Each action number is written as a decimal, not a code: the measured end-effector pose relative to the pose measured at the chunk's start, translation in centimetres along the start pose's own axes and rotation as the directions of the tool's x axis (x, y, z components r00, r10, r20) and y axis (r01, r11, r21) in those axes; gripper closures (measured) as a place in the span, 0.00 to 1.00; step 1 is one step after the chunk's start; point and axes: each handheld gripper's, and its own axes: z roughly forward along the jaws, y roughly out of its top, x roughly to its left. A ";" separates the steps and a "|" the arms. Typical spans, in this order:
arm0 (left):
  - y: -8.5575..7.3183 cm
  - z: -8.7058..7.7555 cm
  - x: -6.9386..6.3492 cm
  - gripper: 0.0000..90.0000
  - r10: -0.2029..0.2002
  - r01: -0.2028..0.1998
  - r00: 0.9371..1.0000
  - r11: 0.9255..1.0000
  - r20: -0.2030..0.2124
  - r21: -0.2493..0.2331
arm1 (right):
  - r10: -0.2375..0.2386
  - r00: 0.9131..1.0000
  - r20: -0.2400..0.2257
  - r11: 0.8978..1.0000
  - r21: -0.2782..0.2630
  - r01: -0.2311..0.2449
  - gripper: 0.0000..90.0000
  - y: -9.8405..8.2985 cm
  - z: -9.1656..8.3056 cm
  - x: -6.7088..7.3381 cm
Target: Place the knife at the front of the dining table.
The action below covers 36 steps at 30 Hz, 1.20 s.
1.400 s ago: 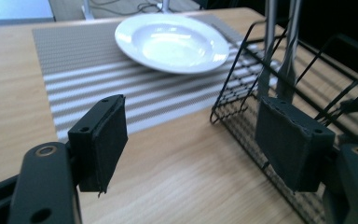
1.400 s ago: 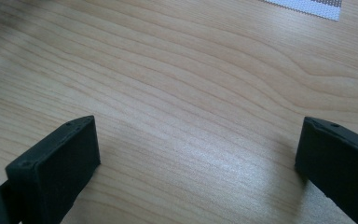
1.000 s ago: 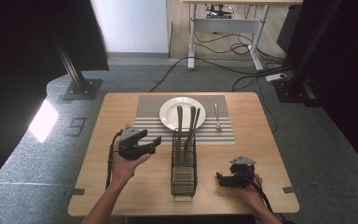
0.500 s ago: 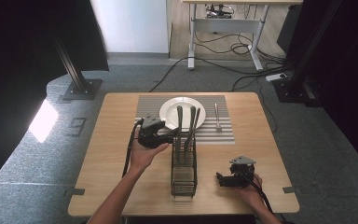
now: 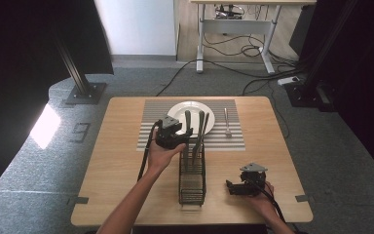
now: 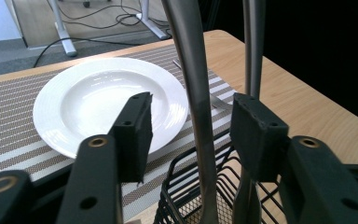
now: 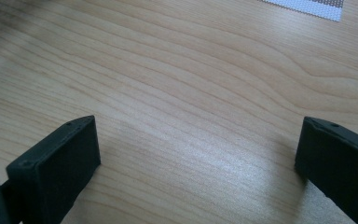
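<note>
A black wire caddy (image 5: 192,178) stands mid-table with metal utensils upright in it. My left gripper (image 5: 185,133) is at their handles, its jaws pointing right. In the left gripper view its jaws (image 6: 191,119) stand on either side of one utensil handle (image 6: 192,70), with a gap on each side; they have just been closing. A second handle (image 6: 254,42) rises just behind the right jaw. My right gripper (image 5: 231,187) rests on the table at the front right. Its jaws (image 7: 196,154) are wide open over bare wood.
A white plate (image 5: 180,113) lies on a striped placemat (image 5: 233,139) behind the caddy, with a fork (image 5: 227,122) to its right. In the left gripper view the plate (image 6: 88,102) sits just beyond the jaws. Cables and a desk frame stand on the floor past the table.
My left hand has carried its gripper from the table's left part to the right, up to the utensil handles in the caddy. The right gripper has stayed still.
</note>
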 end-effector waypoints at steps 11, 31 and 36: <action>-0.1 1.3 0.2 0.86 -0.022 0.021 0.998 1.000 0.056 0.016 | 0.000 1.000 -0.002 1.000 -0.001 0.000 0.00 0.0 0.0 0.0; 0.6 -0.6 0.9 0.92 -0.024 0.039 0.987 0.995 0.161 -0.088 | 0.001 1.000 -0.001 1.000 0.001 -0.001 0.00 0.0 0.0 0.0; 2.1 -2.7 0.5 0.92 0.013 0.011 0.987 0.989 0.161 -0.149 | 0.002 1.000 -0.002 1.000 0.001 -0.002 0.00 0.0 0.0 0.0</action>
